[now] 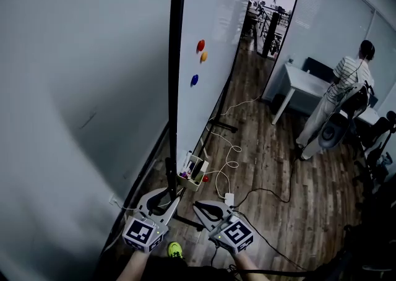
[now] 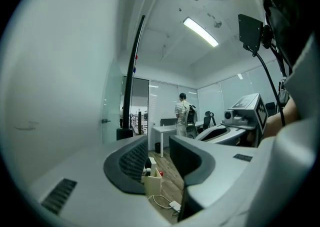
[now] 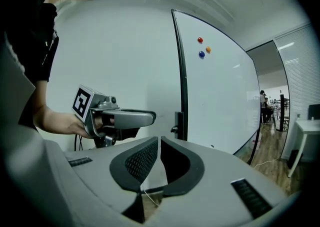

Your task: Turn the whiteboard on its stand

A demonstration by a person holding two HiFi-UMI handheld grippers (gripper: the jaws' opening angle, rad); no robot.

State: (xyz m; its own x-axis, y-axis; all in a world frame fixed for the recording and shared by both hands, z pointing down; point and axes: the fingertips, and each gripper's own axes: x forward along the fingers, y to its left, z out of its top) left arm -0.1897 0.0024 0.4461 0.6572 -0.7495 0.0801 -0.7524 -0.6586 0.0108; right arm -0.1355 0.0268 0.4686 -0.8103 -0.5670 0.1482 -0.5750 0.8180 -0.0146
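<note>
The whiteboard (image 1: pixel 207 13) stands edge-on to me in its black frame (image 1: pixel 175 88), with its white face (image 3: pixel 220 96) turned to the right. It carries red (image 1: pixel 200 45), orange (image 1: pixel 203 56) and blue (image 1: pixel 194 79) magnets. My left gripper (image 1: pixel 166 198) hangs near the frame's lower end, apart from it. Its jaws are open with nothing between them (image 2: pixel 159 147). My right gripper (image 1: pixel 203 207) is beside it, level, with its jaws closed to a thin slit on nothing (image 3: pixel 158 143). Neither gripper touches the board.
A small white box of pens (image 1: pixel 193 171) sits at the stand's foot. A power strip (image 1: pixel 229 199) and cables trail over the wood floor. A grey wall (image 1: pixel 74 100) runs along the left. A person (image 1: pixel 340 100) stands by a white desk (image 1: pixel 303 82) at the far right.
</note>
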